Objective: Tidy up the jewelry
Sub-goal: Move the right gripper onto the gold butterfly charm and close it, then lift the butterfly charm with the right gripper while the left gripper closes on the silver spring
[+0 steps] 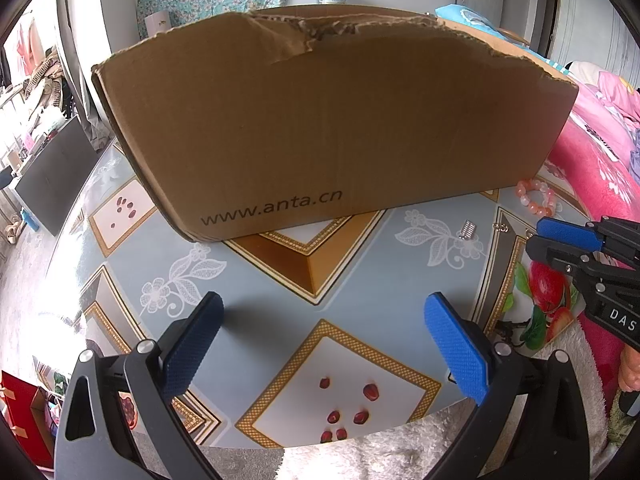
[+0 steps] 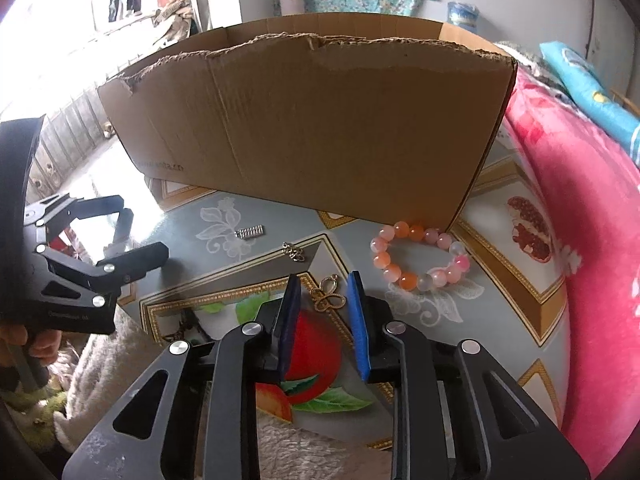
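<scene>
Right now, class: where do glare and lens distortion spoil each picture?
Left wrist view: the cardboard box bulges in a curve and dark corners ring the frame. Right wrist view: window glare whitens the upper left and washes over the table beside the box, and its edges bend too.

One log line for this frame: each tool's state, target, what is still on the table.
left tool: open, empty | right tool: open, astride gold pendant | on table: bead bracelet, small silver charm | cardboard box: behind

Gold pendant (image 2: pixel 330 298) flat near pink-orange bead bracelet (image 2: pixel 420 258) beside cardboard box (image 2: pixel 312 120).
</scene>
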Demonstrator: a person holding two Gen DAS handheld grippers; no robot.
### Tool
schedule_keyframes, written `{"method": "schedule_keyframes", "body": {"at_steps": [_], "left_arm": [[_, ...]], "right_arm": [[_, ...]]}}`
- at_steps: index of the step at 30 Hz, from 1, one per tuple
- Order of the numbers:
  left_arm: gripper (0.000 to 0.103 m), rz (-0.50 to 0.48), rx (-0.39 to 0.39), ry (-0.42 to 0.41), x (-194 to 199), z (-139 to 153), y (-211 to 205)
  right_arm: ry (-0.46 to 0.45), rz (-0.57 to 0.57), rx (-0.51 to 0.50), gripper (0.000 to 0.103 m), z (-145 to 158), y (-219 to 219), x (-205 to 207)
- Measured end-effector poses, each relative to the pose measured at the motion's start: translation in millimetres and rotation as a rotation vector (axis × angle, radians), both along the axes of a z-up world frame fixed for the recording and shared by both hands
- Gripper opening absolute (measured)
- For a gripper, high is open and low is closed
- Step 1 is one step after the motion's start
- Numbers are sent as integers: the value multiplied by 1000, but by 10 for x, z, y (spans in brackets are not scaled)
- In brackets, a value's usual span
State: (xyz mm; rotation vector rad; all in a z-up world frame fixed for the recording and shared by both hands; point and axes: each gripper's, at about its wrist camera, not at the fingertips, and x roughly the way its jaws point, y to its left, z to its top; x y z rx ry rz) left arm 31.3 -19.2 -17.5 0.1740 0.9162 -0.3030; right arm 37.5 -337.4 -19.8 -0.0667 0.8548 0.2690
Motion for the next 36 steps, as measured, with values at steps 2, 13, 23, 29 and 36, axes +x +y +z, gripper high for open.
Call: {"method": "schedule_keyframes", "body": {"at_steps": [2,13,23,29,36], "left_arm": [[99,1,0,0,0,1,1],[99,1,-1,-2,3,0,7],[94,-72,-33,-75,-21,139,-18],[69,-187,-83,-104,-20,262,-262],[42,-321,-64,-91,-3,229,-617]], "right_arm": [[-5,12,-9,16,4,14,-30],[4,22,34,11,22,-51,-58],[-25,13,67,11,141,-237,-68],[-28,3,110,11,141,-347,-71],[-31,3,142,11,78,-435,-31]]}}
